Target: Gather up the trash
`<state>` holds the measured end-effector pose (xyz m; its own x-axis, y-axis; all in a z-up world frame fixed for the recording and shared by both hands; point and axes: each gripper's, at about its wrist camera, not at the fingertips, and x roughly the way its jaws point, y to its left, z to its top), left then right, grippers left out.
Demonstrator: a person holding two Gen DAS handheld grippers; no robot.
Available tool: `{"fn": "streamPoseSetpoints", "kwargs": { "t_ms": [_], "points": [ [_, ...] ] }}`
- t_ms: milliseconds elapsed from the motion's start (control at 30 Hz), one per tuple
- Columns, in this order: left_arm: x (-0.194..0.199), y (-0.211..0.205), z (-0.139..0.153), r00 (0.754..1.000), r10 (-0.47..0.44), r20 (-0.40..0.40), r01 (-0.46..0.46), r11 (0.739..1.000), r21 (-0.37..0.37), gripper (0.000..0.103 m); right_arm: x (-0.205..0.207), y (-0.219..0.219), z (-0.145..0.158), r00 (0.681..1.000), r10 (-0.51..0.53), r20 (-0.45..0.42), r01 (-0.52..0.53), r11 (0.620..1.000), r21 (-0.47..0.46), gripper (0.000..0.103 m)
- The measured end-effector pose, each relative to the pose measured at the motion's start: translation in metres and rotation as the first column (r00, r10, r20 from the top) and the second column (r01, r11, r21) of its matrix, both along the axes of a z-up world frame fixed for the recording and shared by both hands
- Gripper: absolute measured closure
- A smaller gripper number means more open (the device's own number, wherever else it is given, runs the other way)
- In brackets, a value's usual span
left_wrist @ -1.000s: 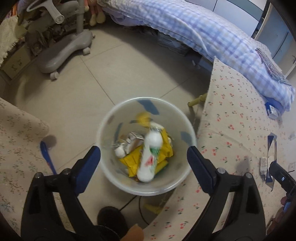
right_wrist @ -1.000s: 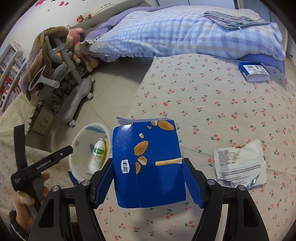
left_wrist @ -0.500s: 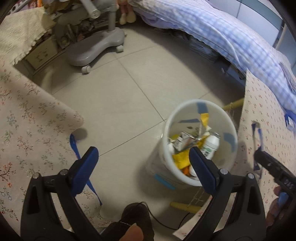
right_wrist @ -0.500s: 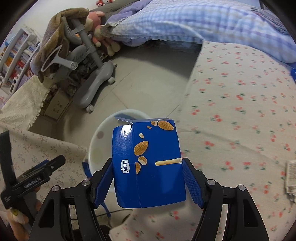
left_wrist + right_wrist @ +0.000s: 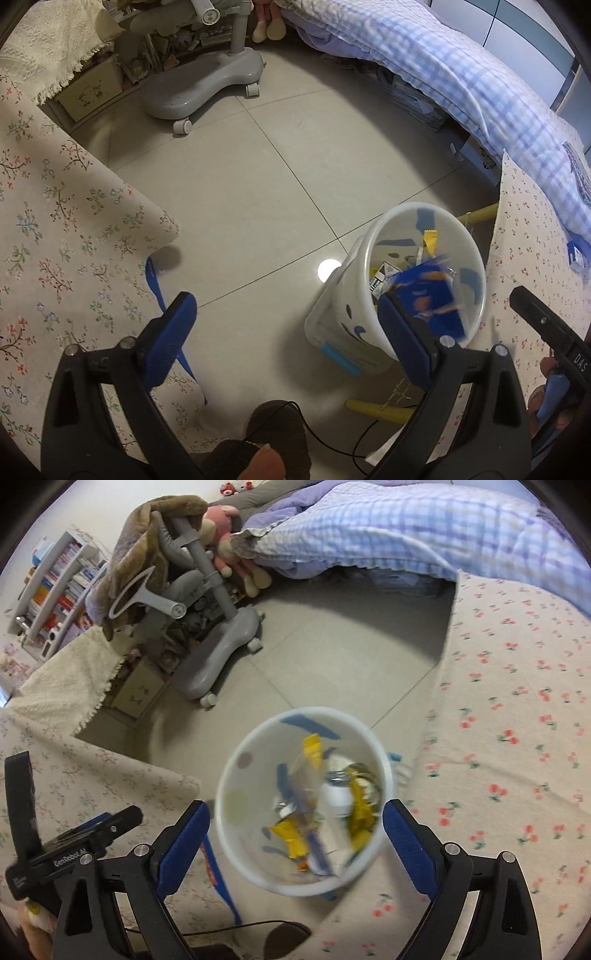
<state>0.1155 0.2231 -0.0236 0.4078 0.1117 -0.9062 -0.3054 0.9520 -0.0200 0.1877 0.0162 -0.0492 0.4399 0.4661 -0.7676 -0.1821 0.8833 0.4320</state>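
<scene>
A white trash bin (image 5: 343, 321) stands on the tiled floor between two cloth-covered tables; its rim also shows in the right wrist view (image 5: 236, 764). A blurred blue snack box (image 5: 428, 295) is dropping into it, seen edge-on in the right wrist view (image 5: 308, 827). Inside lie yellow wrappers (image 5: 288, 840), a white bottle (image 5: 334, 797) and a small carton (image 5: 380, 275). My right gripper (image 5: 295, 843) is open and empty right above the bin. My left gripper (image 5: 288, 332) is open and empty over the floor, left of the bin.
A cherry-print table (image 5: 517, 720) lies to the right, a floral-print one (image 5: 55, 240) to the left. A grey chair base (image 5: 199, 88) and a checked bed quilt (image 5: 461, 77) lie beyond. A blue strap (image 5: 159, 291) hangs from the floral cloth. A black cable (image 5: 332, 443) runs on the floor.
My right gripper moved over the bin and opened, letting the blue snack box fall in. My left gripper moved left, away from the bin.
</scene>
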Motion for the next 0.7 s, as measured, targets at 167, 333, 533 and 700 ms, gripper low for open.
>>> {"fn": "streamPoseSetpoints", "kwargs": {
  "t_ms": [167, 333, 533, 700],
  "points": [
    [0.004, -0.020, 0.001, 0.999, -0.048, -0.003, 0.047, 0.998, -0.032, 0.005, -0.010, -0.028, 0.007, 0.998, -0.065, 0.003, 0.065, 0.995, -0.070, 0.007],
    [0.010, -0.051, 0.002, 0.995, -0.097, -0.003, 0.096, 0.989, -0.112, 0.005, -0.027, -0.073, 0.019, 0.990, -0.141, 0.015, 0.141, 0.973, -0.185, 0.007],
    [0.017, -0.101, 0.005, 0.981, -0.193, 0.000, 0.192, 0.974, -0.118, 0.005, -0.047, -0.138, 0.027, 0.970, -0.244, 0.019, 0.240, 0.929, -0.281, 0.007],
    [0.020, -0.129, 0.007, 0.973, -0.229, 0.004, 0.227, 0.963, -0.148, 0.005, -0.062, -0.204, 0.030, 0.934, -0.358, 0.007, 0.344, 0.892, -0.294, 0.007]
  ]
}}
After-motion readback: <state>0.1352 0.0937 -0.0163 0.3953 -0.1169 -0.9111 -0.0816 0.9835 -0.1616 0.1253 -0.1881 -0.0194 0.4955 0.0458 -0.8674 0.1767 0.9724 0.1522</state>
